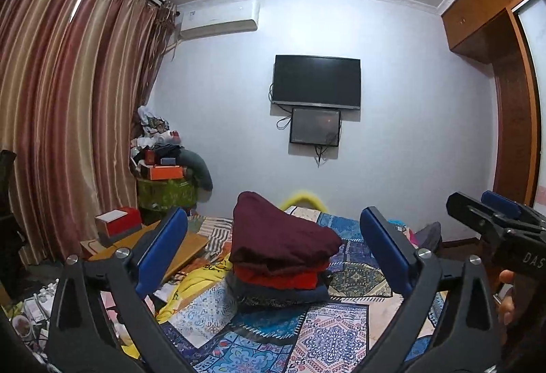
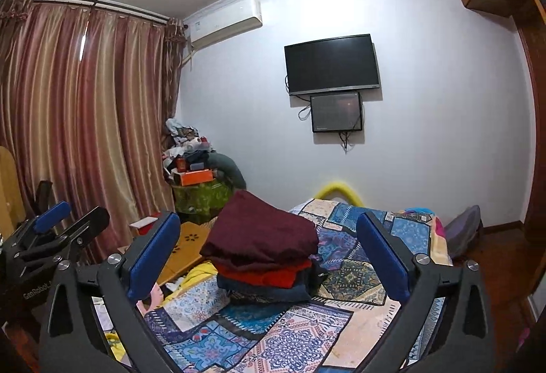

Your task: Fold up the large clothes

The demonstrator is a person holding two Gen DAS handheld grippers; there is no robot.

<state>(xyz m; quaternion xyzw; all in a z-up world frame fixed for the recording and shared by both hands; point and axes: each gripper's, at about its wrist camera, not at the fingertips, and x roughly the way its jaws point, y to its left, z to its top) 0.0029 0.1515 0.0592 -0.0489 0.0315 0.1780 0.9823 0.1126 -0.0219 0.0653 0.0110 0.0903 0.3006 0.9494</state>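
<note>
Sitting straight ahead of both tools, the stack of folded maroon, red and dark blue clothes [image 1: 281, 257] on the patchwork blue bedspread [image 1: 327, 335] looks top-heavy, its maroon layer seemingly bulging past those beneath. The left gripper [image 1: 273, 250] and right gripper [image 2: 268, 255] both hang wide apart and empty, short of it. A careless nudge could topple the stack toward the yellow cloth [image 1: 184, 291] left of it.

In front of me a stack of folded clothes [image 1: 281, 263] sits on the patterned bedspread [image 1: 327, 335]. A maroon garment [image 2: 261, 233] lies on top, bulging and slightly askew, over a red one [image 2: 264, 275], then a dark, perhaps navy, piece [image 2: 269, 292] at the bottom.
</note>
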